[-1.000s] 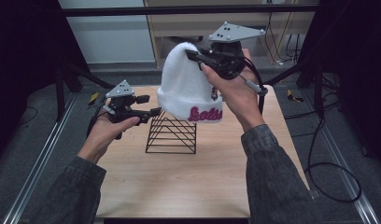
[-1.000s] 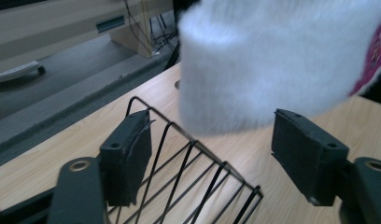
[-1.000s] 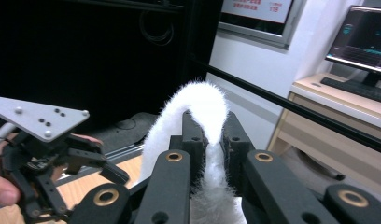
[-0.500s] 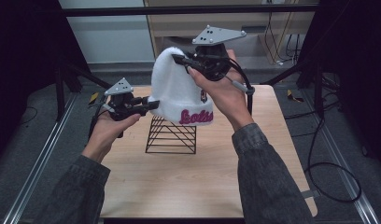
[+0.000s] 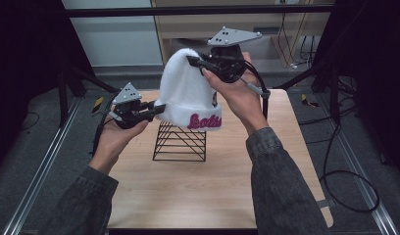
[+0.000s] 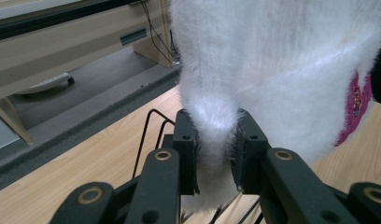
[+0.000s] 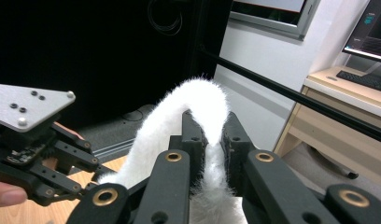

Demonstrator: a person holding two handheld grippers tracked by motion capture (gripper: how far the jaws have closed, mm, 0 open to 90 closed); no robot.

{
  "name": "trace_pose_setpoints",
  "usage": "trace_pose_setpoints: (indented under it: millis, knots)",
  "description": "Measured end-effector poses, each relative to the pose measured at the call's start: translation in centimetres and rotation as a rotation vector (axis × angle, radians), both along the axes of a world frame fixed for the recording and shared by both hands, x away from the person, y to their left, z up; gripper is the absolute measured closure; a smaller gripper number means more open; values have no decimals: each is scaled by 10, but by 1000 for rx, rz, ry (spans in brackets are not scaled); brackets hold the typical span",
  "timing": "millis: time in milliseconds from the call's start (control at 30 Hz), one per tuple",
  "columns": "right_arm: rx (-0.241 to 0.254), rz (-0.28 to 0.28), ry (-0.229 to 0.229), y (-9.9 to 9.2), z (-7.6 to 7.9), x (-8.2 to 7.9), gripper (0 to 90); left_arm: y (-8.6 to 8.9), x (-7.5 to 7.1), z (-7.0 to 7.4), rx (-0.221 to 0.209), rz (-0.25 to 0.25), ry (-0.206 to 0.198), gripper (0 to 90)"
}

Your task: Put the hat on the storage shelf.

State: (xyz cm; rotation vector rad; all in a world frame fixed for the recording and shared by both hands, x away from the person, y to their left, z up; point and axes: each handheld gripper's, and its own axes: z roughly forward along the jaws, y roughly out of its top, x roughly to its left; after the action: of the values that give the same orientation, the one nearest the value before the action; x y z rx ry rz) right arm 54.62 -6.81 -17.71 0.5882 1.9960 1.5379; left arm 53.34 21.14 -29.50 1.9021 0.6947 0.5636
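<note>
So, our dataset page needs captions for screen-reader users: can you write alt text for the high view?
Two hand-held grippers hold a fluffy white beanie above a black wire rack on a wooden table. The left hand-held gripper pinches its brim, and the right hand-held gripper pinches near its crown.

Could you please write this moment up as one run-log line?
left gripper: just closed on the brim of the white beanie | right gripper: shut on its crown | beanie: held above wire rack | table: rack stands there
</note>
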Motion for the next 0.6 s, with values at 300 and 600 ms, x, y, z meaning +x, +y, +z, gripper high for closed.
trace_pose_setpoints:
  millis: [300, 600]
  knots:
    - [-4, -5, 35, 3, -17, 11, 827, 7, 0, -5, 2, 26, 1, 738]
    - [-32, -11, 62, 8, -31, 21, 826, 12, 4, -14, 7, 58, 19, 742]
